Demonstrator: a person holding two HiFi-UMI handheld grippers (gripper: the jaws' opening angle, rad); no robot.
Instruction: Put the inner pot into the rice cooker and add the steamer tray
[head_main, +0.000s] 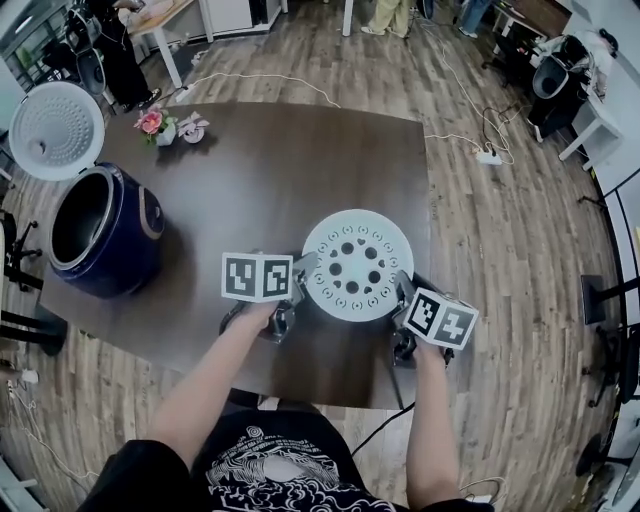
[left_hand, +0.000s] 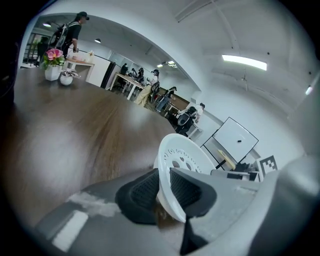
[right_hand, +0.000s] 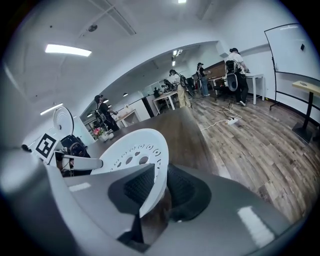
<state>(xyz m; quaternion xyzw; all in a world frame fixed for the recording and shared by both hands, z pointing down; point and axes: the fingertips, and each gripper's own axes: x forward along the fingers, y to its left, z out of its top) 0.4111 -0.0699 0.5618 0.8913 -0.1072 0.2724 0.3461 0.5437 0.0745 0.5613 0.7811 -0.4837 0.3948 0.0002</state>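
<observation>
1. Between my two claws, the white steamer tray is being held flat over the dark table.
2. My left claw is pinching the tray's left rim, its pads pressing on both faces.
3. My right claw is pinching the opposite rim likewise.
4. Well off to the left of my left claw, the blue rice cooker is standing with its lid up.
</observation>
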